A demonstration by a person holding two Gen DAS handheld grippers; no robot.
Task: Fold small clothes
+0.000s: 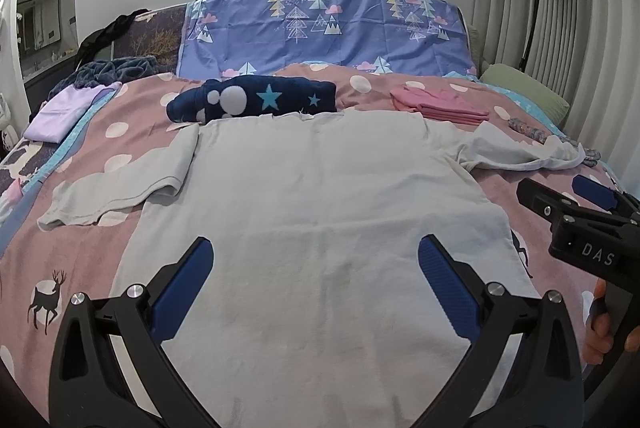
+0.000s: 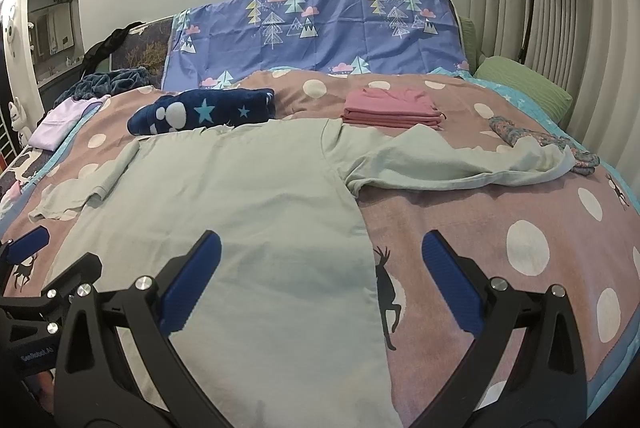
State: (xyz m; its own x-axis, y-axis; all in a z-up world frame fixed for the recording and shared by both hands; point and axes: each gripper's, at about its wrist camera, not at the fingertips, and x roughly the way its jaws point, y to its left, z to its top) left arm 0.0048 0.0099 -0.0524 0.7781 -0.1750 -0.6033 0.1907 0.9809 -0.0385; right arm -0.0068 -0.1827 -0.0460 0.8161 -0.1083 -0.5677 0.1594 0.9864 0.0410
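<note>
A pink polka-dot bed cover (image 2: 460,228) carries the pale grey long-sleeved cotton shirt (image 1: 312,195), spread flat with sleeves out. Behind it lie a navy star-print fleece bundle (image 1: 252,99) and a folded pink garment stack (image 2: 392,109). The left gripper (image 1: 315,282) and right gripper (image 2: 322,278) hover above the shirt's lower part, jaws wide apart, holding nothing.

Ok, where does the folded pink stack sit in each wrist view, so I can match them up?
Left wrist view: folded pink stack at upper right, past the white shirt's far edge.
Right wrist view: folded pink stack just right of centre, past the shirt's collar end.
Shared landmark: the navy star blanket, to its left in both.
</note>
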